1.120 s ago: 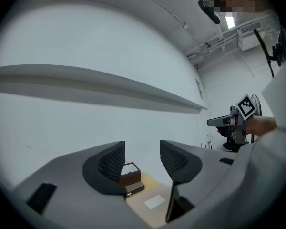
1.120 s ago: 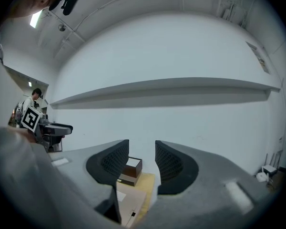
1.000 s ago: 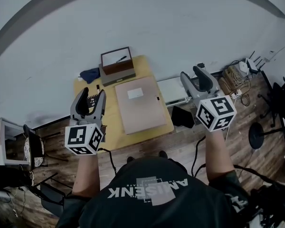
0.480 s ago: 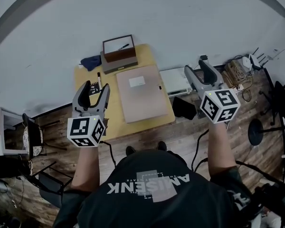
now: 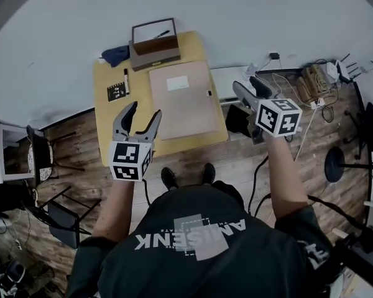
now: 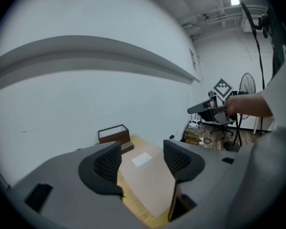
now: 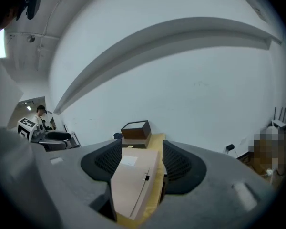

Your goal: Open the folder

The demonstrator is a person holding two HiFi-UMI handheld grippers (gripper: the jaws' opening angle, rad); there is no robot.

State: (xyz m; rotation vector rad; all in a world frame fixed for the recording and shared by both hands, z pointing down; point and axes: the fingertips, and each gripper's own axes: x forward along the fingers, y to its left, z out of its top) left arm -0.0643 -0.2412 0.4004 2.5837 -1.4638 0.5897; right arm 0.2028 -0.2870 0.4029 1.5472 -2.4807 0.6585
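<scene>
1. A yellow tabletop (image 5: 105, 113) stands on a wood-plank floor (image 5: 193, 160), with its far end against a white wall (image 5: 236, 17).
2. At the table's 12 o'clock end, an open-topped dark wooden box (image 5: 155, 45) holds a pen (image 5: 161, 35) and rests on a grey slab (image 5: 154, 61).
3. At 11 o'clock, a blue cloth (image 5: 115, 55) lies just beside that box.
4. At 10 o'clock, a marker pen (image 5: 127, 81) and a black patterned card (image 5: 117, 92) lie side by side.
5. Off the table at 3 o'clock, a flat white unit (image 5: 222, 79) sits on the floor, with tangled cables (image 5: 314, 82) beyond it.
6. At 4 o'clock, well apart from the table, is a round stand base (image 5: 334, 164).
</scene>
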